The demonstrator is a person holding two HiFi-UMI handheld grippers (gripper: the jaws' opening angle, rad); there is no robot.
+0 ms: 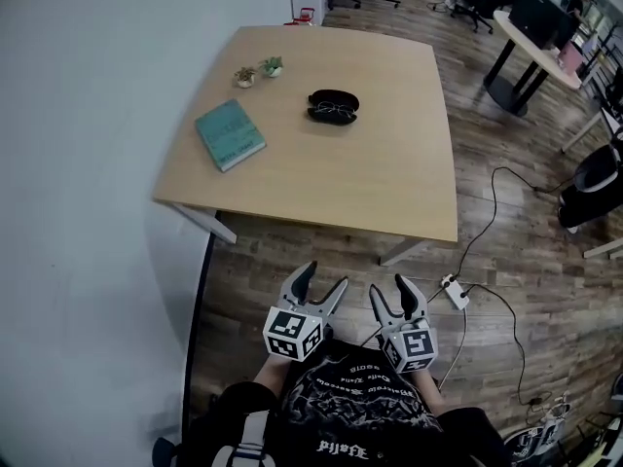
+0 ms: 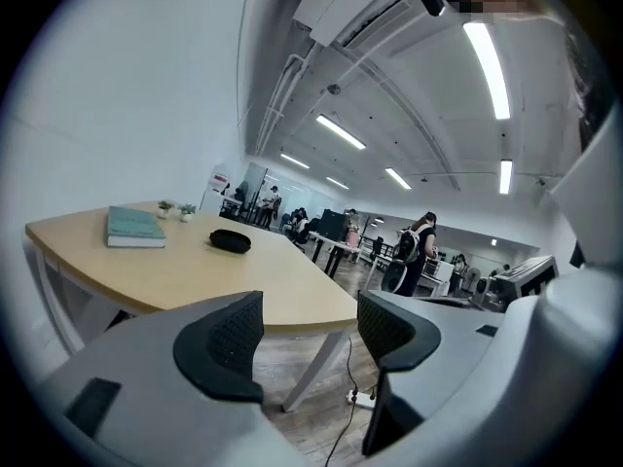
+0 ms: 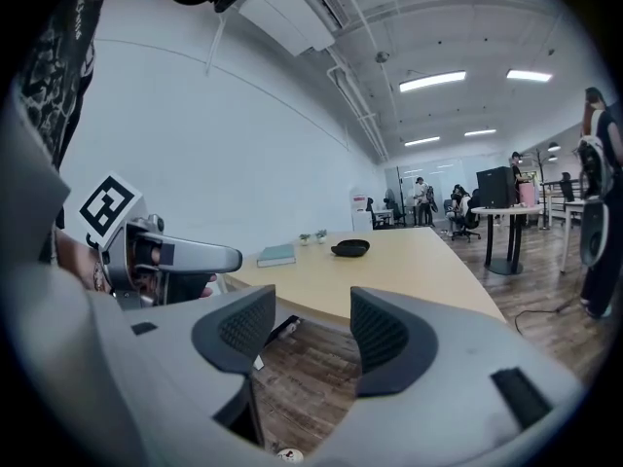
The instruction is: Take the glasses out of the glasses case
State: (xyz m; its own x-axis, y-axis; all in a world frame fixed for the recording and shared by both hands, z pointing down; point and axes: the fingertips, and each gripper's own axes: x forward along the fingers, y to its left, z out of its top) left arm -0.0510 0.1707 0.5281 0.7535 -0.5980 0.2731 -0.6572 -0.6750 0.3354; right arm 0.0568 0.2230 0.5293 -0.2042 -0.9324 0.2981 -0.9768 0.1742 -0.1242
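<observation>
Here, glasses case [image 1: 333, 105] on table [image 1: 389, 173], well beyond both open grippers

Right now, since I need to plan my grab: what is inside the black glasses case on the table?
The glasses case seems to lie open, with dark glasses in its near half. Anything beneath them is covered.

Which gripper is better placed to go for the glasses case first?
Right, marginally. The left gripper and right gripper are both open and empty, short of the table, but the right's fingers point nearly at the glasses case.
</observation>
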